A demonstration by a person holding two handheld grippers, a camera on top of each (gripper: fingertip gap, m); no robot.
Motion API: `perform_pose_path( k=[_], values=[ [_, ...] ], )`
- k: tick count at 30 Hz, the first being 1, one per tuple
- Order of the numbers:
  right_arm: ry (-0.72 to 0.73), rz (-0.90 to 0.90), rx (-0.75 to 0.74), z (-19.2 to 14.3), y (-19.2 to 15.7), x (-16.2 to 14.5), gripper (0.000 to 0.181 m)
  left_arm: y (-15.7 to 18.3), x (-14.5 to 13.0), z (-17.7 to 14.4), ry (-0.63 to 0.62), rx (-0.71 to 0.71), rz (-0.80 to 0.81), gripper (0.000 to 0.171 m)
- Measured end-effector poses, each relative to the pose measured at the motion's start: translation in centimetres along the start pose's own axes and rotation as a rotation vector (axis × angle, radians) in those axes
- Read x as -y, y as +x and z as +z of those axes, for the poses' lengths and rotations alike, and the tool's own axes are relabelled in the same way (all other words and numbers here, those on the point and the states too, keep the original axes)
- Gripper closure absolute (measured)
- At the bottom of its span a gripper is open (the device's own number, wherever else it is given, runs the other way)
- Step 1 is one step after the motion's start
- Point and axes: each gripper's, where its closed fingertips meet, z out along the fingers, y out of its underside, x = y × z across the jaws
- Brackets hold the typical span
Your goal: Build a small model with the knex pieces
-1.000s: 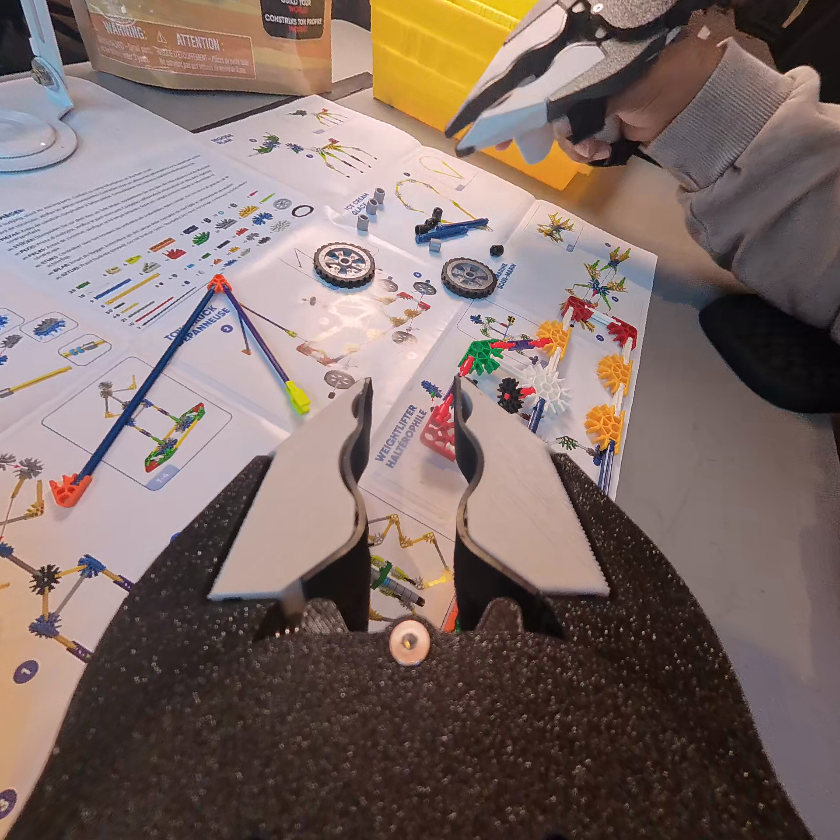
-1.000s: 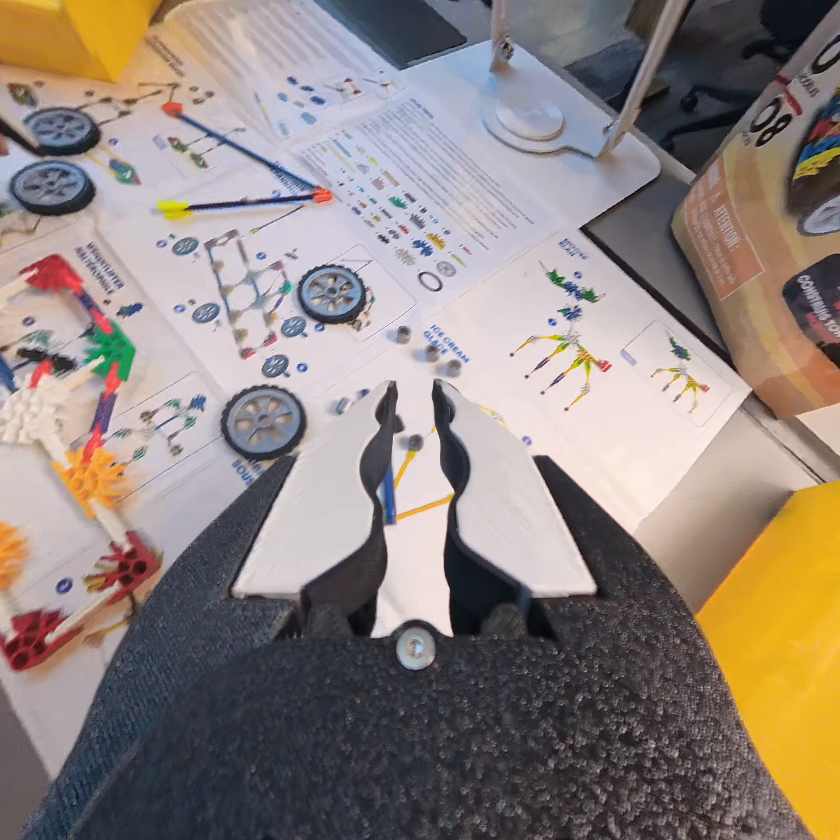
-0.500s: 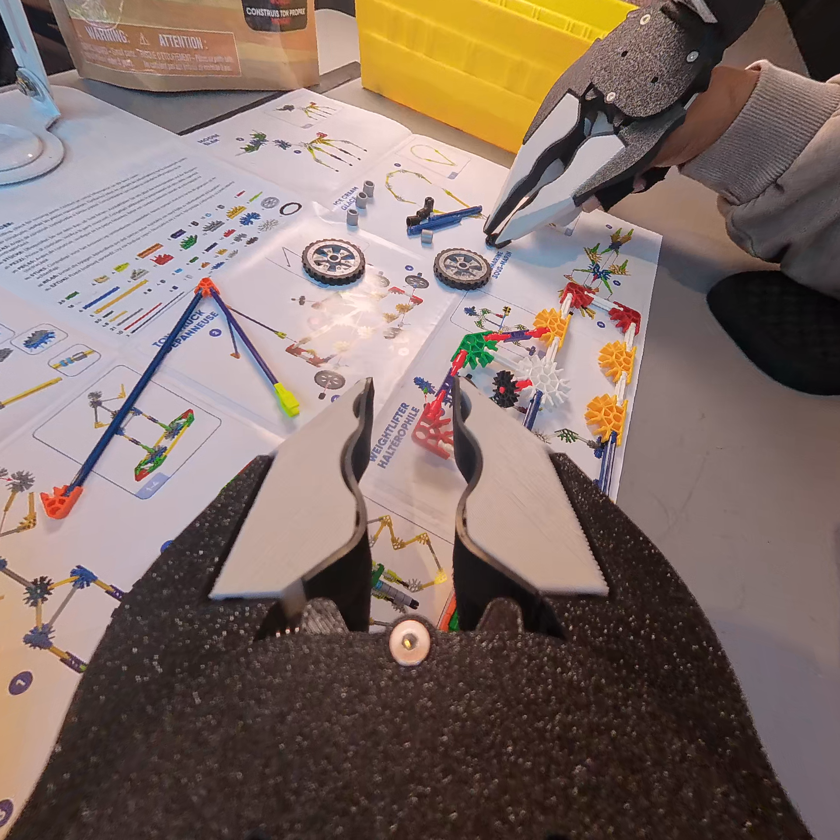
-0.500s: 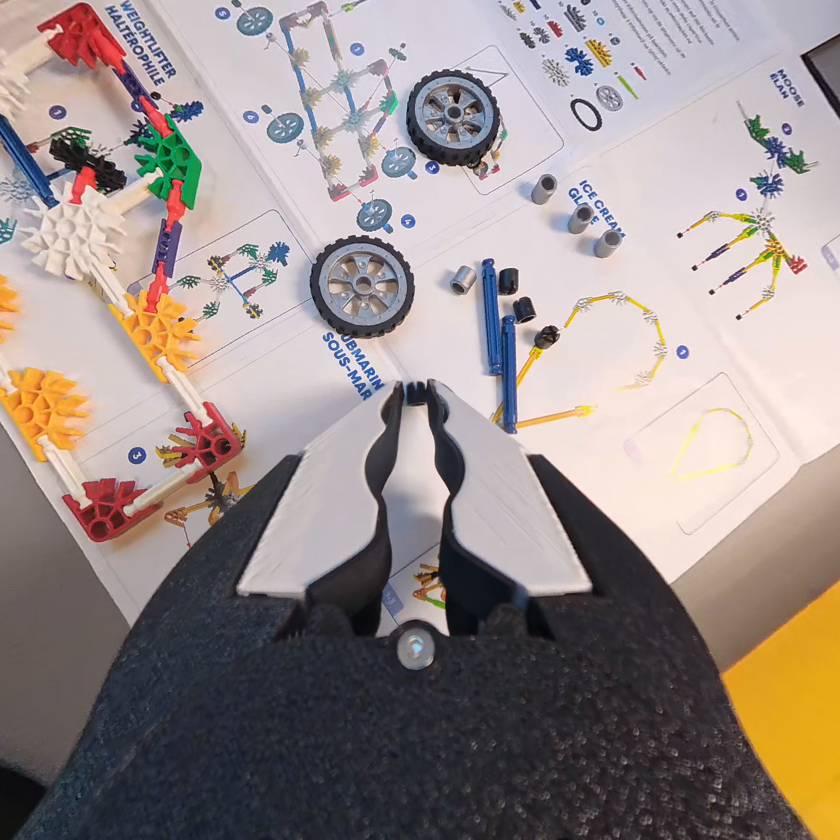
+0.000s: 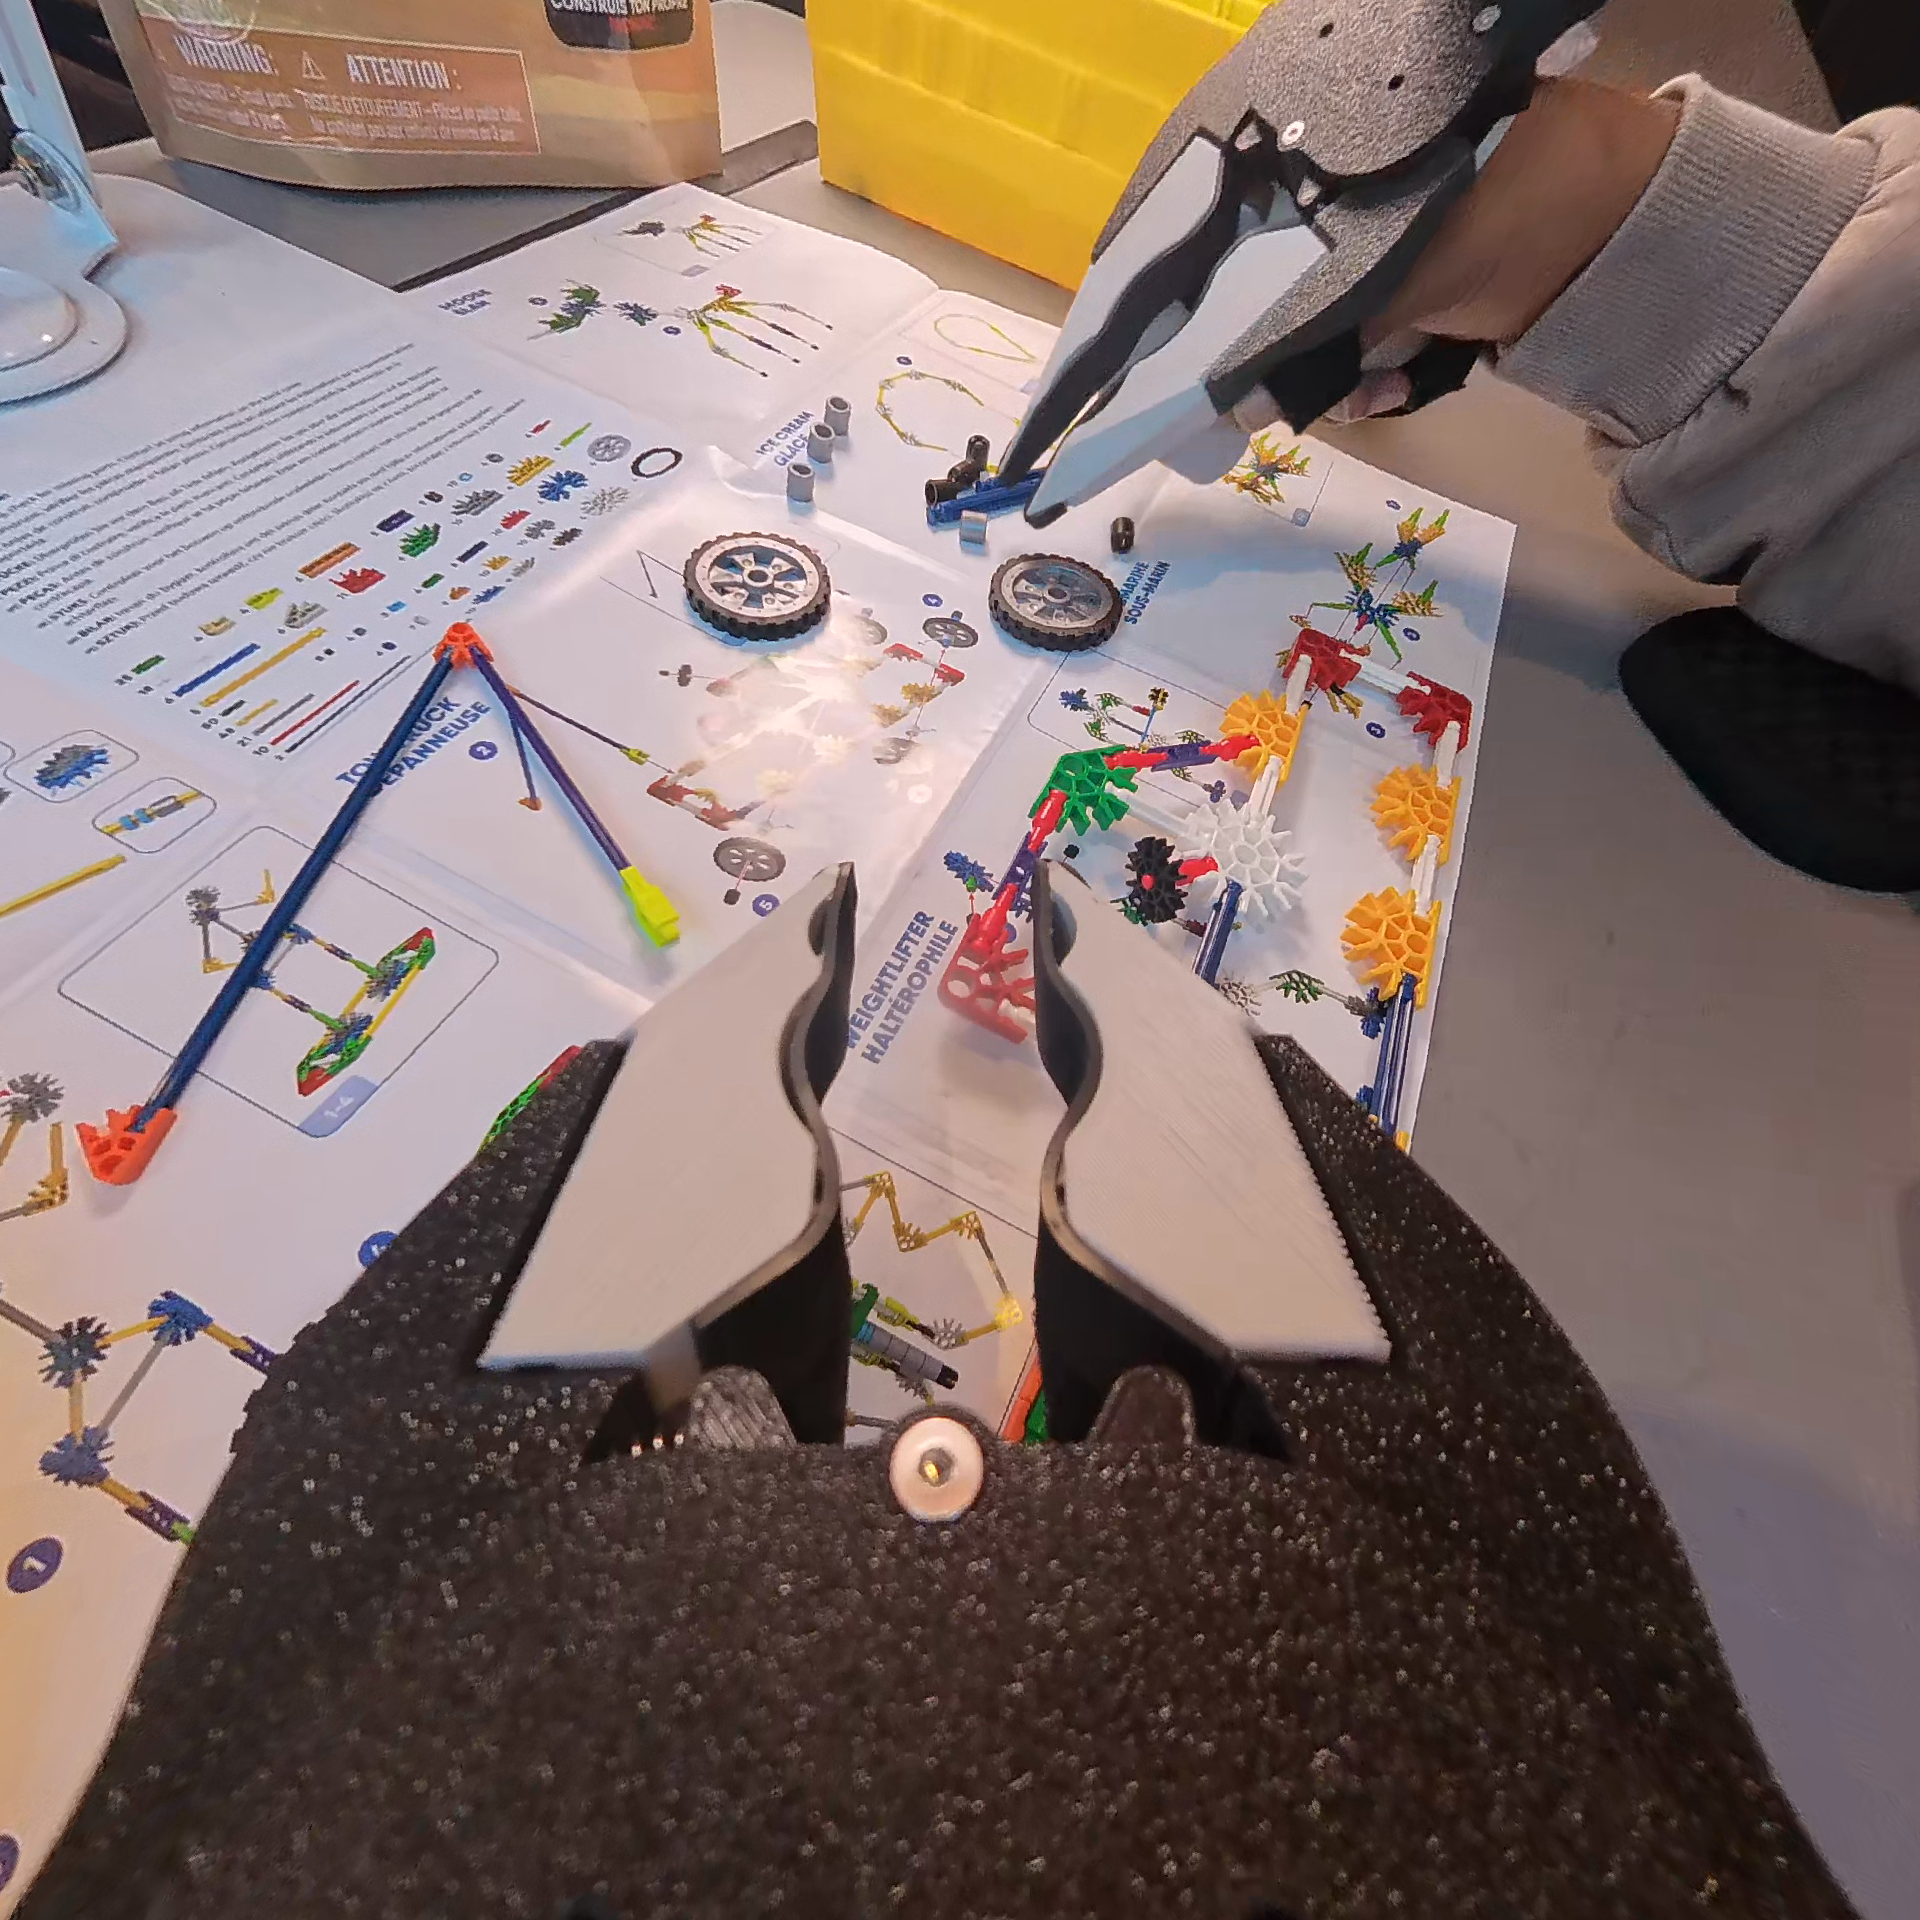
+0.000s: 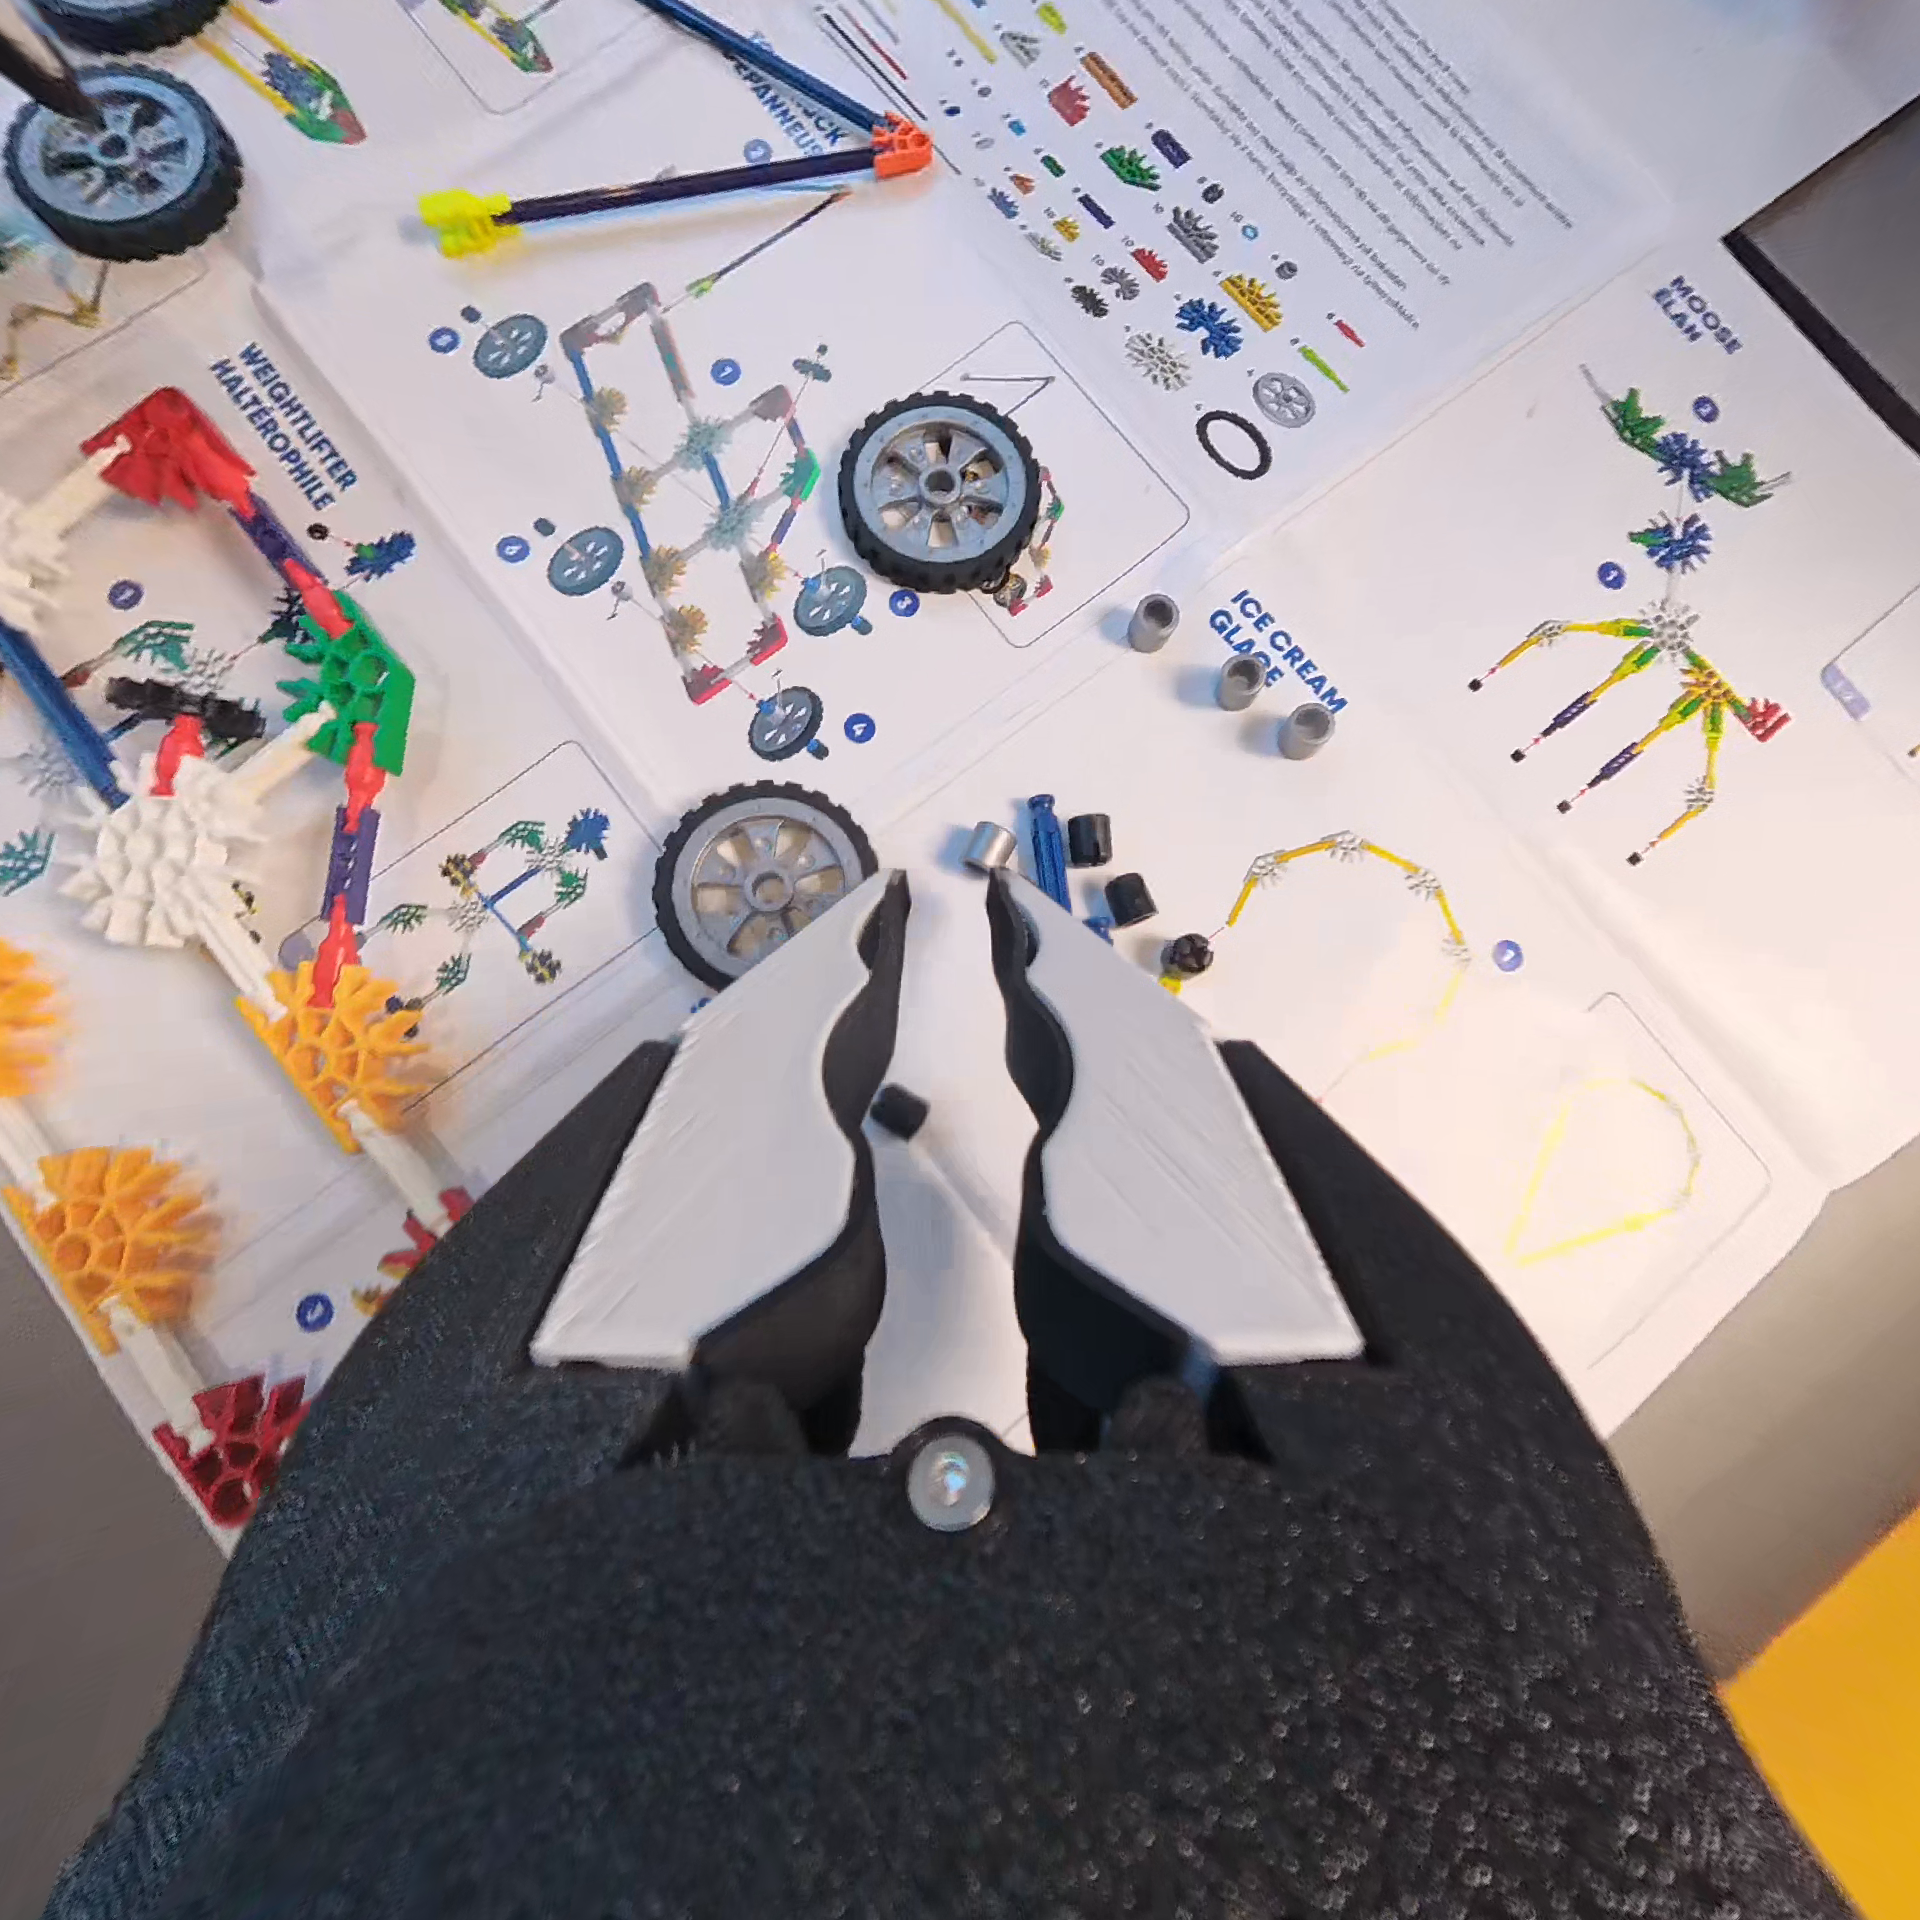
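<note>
**Right wrist view.** Your right gripper (image 6: 945,883) points down at the instruction sheet (image 6: 1351,520) on the tabletop. Its jaws stand a narrow gap apart and hold nothing.
- Just ahead of the tips lies a small grey sleeve (image 6: 992,847).
- The blue rods (image 6: 1044,847) lie side by side to the right of the sleeve and run under the right-hand tip. Whether that tip touches them cannot be told.
- Two black spacers (image 6: 1089,836) sit just right of the rods.
- A grey wheel (image 6: 769,883) lies against the outer side of the left-hand tip.
- One small black piece (image 6: 899,1112) shows on the sheet, far back in the gap between the jaws.
- Three more grey sleeves (image 6: 1236,681) lie well ahead and to the right.

These parts are small, round and closely packed. In judgement they would roll or scatter at a sideways nudge, so a tip set down here has little room.

**Left wrist view.** Your left gripper (image 5: 940,883) hangs above the sheet with its jaws apart and empty.
- A red connector (image 5: 982,977) at the corner of the many-coloured frame (image 5: 1247,831) lies below the gap between the tips.
- A V of long blue rods (image 5: 312,862) lies well to the left of the jaws.
- The yellow bin (image 5: 987,125) and the cardboard box (image 5: 416,83) stand far ahead.
</note>
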Motion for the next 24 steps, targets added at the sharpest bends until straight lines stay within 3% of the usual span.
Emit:
perform_pose_path(
  k=[10,16,20,24],
  values=[
    [-0.031,0.021,-0.071,2.0,0.7,-0.2,0.173,0.1,0.0,0.0,0.001,-0.010,-0.002,0.140],
    [-0.072,-0.037,-0.070,0.1,2.1,0.7,0.173,0.0,-0.1,0.0,-0.005,-0.011,-0.004,0.140],
    [-0.312,-0.183,-0.140,-1.1,6.4,0.3,0.173,0.1,-0.2,0.1,-0.011,-0.017,-0.007,0.140],
    [-0.588,-0.368,-0.098,0.1,9.5,-1.3,0.173,0.1,-0.2,0.1,-0.011,-0.017,-0.004,0.140]
  ],
)
